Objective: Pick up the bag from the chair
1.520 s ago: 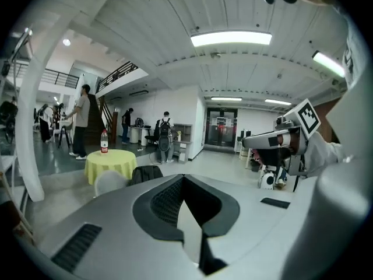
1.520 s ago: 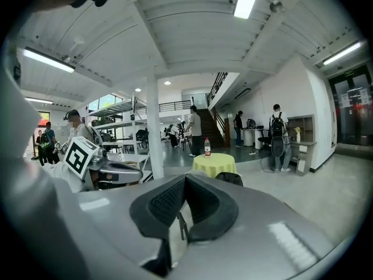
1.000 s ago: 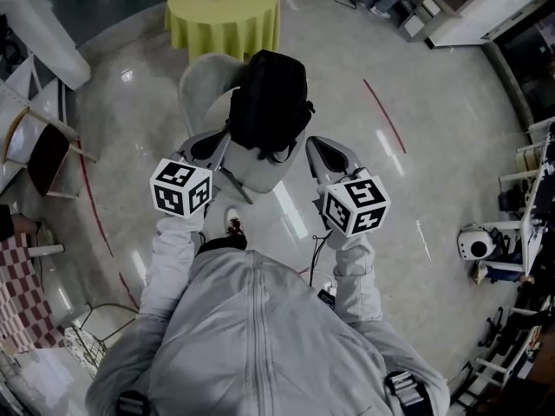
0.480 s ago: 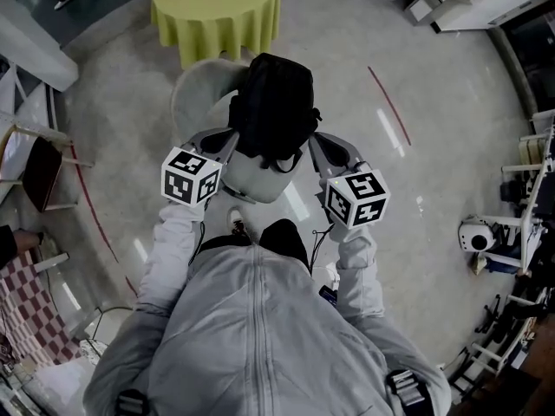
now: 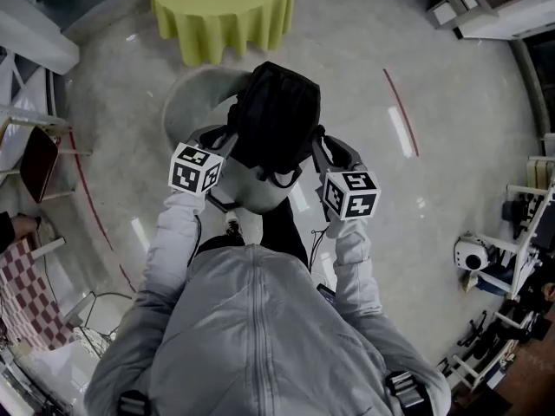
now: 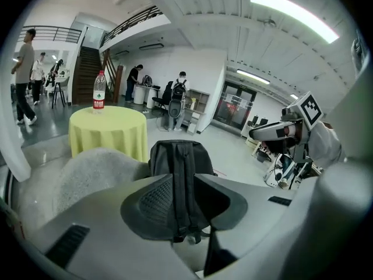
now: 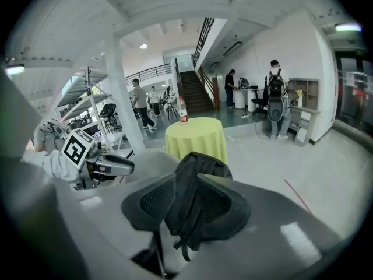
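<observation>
A black backpack (image 5: 273, 115) stands upright on a pale grey round chair (image 5: 186, 102). My left gripper (image 5: 217, 139) is at the bag's lower left side and my right gripper (image 5: 328, 146) at its lower right side, both close against it. In the left gripper view the open jaws frame the backpack (image 6: 178, 156) and its straps. The right gripper view shows the backpack (image 7: 201, 168) between open jaws too, with a loose strap hanging down. The bag rests on the seat; nothing is gripped.
A round table with a yellow-green cloth (image 5: 221, 7) stands just behind the chair, a water bottle (image 6: 99, 90) on it. A red floor line (image 5: 399, 111) runs to the right. A folding chair (image 5: 39, 154) is at left, a white device (image 5: 473, 254) at right. People stand far off.
I have stepped closer to the chair. Both grippers moved forward and inward, from in front of the seat to either side of the backpack.
</observation>
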